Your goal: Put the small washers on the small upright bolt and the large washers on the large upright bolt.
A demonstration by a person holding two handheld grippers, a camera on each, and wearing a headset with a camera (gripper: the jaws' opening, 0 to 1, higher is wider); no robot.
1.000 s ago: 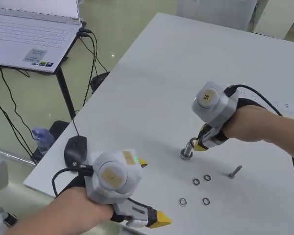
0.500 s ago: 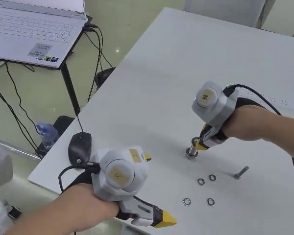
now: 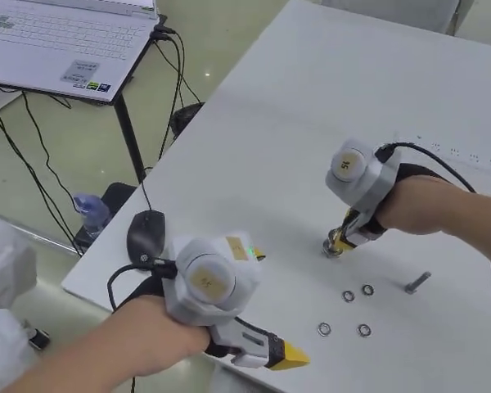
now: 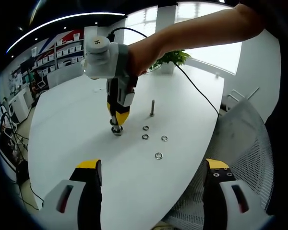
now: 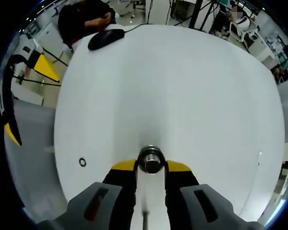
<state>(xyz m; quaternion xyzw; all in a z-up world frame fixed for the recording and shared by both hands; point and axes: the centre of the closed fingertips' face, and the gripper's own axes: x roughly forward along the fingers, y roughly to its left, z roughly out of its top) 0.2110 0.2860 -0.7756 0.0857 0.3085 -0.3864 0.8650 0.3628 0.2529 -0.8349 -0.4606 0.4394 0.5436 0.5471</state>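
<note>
Jaws of R gripper (image 3: 340, 241) pinch shiny round-headed large bolt (image 5: 151, 159); L gripper (image 4: 152, 166) jaws wide apart.

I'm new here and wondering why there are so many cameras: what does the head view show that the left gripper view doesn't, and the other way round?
Head view: a laptop, a computer mouse and a water bottle on the floor. Left gripper view: a potted plant and a mesh chair. Both: the white table, the right gripper with its jaws around the large bolt, four loose washers and the small bolt.
</note>
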